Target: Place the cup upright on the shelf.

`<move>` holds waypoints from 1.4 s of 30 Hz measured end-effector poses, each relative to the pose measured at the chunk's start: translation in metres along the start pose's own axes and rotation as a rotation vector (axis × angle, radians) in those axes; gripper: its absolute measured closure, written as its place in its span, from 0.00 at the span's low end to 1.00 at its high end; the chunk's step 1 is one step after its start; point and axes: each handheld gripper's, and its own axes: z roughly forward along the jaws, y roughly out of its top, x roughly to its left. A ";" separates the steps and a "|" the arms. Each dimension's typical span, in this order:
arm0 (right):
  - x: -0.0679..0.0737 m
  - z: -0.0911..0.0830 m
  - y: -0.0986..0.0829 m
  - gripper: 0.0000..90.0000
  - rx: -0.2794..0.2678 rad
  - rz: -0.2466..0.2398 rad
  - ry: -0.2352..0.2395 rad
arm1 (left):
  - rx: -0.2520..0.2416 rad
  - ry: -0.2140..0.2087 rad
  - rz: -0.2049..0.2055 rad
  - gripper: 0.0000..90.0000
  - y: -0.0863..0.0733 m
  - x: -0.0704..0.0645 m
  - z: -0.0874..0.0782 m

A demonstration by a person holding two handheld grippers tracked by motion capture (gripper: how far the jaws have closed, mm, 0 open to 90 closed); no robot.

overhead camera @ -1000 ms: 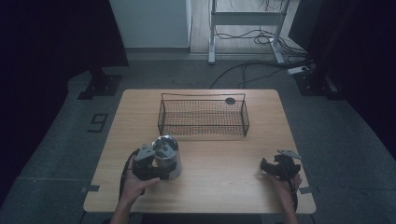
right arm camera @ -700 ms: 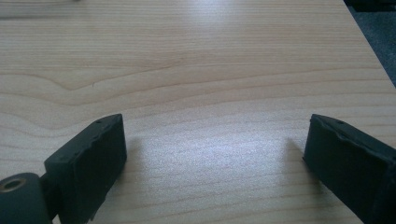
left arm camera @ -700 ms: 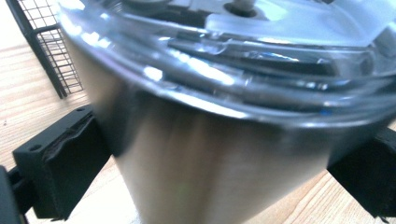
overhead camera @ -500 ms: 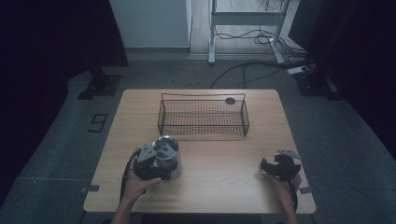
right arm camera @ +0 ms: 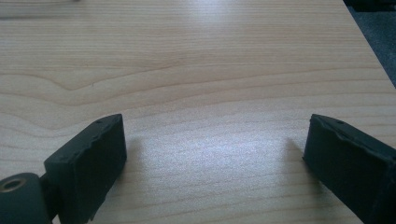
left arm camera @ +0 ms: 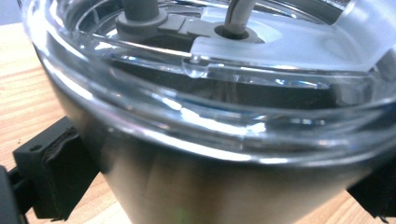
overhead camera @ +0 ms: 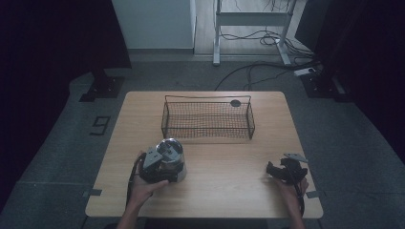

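Where jaws flank steel tumbler — left gripper grasping it | right gripper — jaws spread, table

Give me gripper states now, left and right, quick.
Left gripper: jaws on either side of the steel tumbler, shut on it.
Right gripper: open, jaws wide apart over bare table, holding nothing.

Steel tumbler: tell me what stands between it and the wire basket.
Nothing visible does. The steel tumbler, held between the left gripper's jaws, stands near the table's front; only bare wood lies between it and the wire basket behind it.
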 end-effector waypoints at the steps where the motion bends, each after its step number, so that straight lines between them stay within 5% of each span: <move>1: 0.000 0.000 0.000 0.06 0.000 0.000 0.000 | -0.006 0.006 0.002 0.00 0.000 -0.001 0.001; 19: 0.000 0.000 0.000 0.06 -0.001 0.000 0.000 | -0.091 0.078 -0.025 0.03 -0.004 -0.008 0.007; 32: 0.000 0.000 0.000 0.06 0.000 0.001 0.000 | -0.064 0.052 -0.003 0.04 -0.002 -0.007 0.005; 42: 0.000 0.000 0.000 0.06 0.001 -0.001 0.001 | -0.063 0.024 -0.038 0.04 0.001 -0.003 0.000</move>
